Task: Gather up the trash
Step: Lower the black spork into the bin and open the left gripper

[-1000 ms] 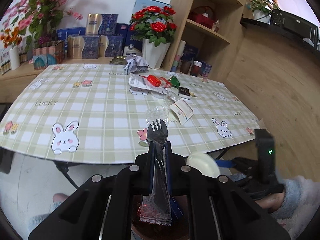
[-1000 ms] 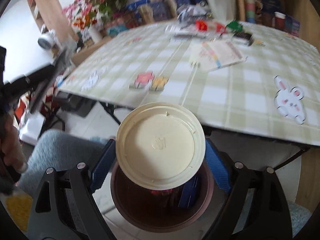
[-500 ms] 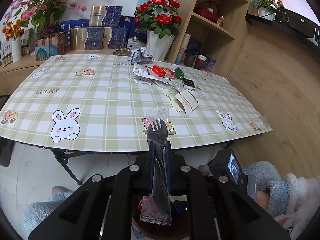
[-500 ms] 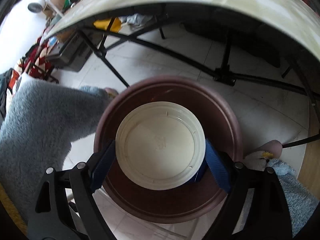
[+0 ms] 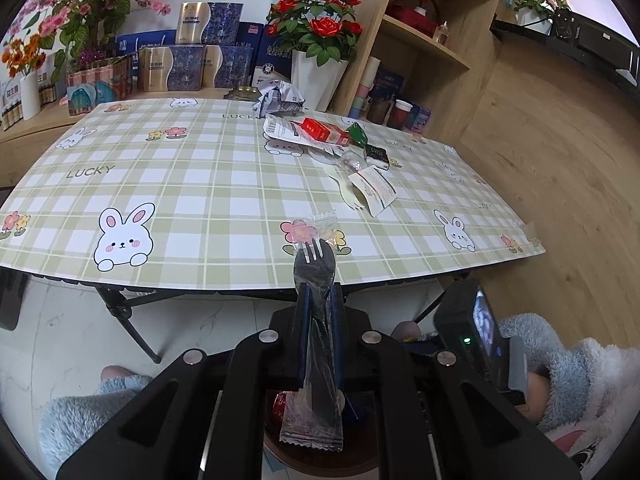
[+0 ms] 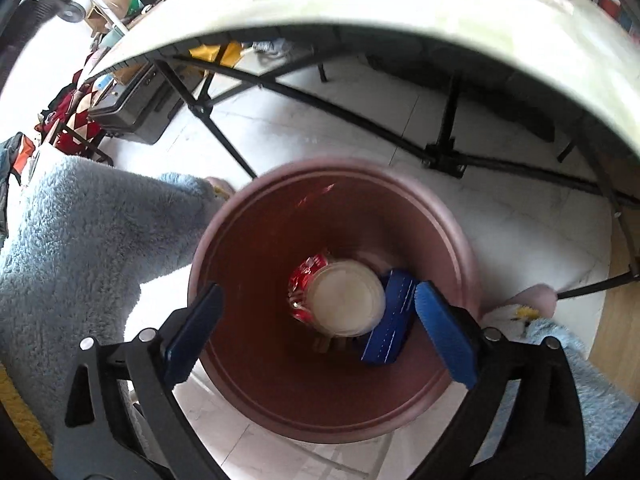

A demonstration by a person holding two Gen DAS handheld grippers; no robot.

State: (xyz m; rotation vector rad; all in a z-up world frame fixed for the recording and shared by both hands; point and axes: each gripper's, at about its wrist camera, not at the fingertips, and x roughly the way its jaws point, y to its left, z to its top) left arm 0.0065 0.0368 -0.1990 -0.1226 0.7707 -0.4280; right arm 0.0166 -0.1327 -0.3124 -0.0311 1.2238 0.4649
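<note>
- Left tongs (image 5: 319, 300) grip wrapped fork (image 5: 316, 320), off table's (image 5: 200, 184) near edge.
- Right tongs (image 6: 316, 312) open over bin (image 6: 332, 412); lid (image 6: 346, 300) lies inside.
- More trash (image 5: 320, 134) near table's far edge.

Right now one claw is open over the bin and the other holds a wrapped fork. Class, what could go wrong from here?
1. The left claw grips the wrapped fork only around its middle, with the loose wrapper hanging below; it might slip out before it is properly over the bin.
2. The open right claw hangs right over the bin mouth, so the two claws could bump when the fork comes across.
3. The lid lies over other trash, so the fork may perch on top.
</note>
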